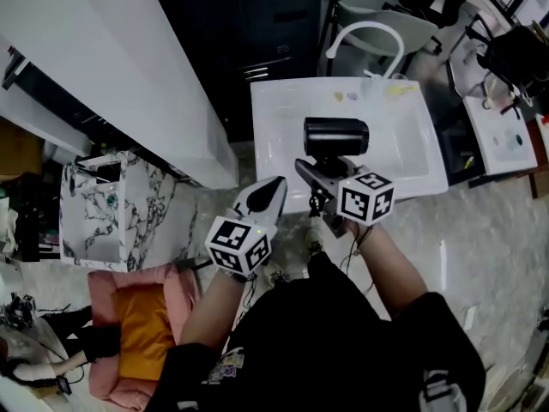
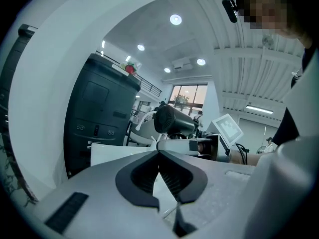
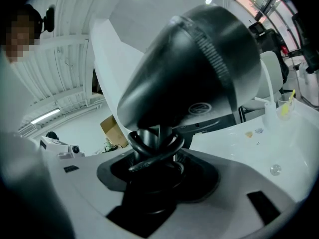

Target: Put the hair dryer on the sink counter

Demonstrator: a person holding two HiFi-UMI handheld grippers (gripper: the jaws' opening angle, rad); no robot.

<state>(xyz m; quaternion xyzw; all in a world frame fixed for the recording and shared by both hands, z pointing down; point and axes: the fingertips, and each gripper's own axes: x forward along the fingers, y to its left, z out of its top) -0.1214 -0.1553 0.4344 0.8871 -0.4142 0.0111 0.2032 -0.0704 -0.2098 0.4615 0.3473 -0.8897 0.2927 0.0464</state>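
Note:
The black hair dryer hangs over the front part of the white sink counter, barrel lying sideways. My right gripper is shut on its handle from below. In the right gripper view the barrel fills the frame, and the handle with its cord wound round it sits between the jaws of my right gripper. My left gripper hovers just left of the counter's front edge, shut and holding nothing. In the left gripper view my left gripper has its tips together, with the dryer ahead to the right.
A curved white faucet rises at the sink's back edge, with a cup beside it. A dark cabinet stands behind left. A marble-patterned stand and a pink cushion lie on the floor to the left.

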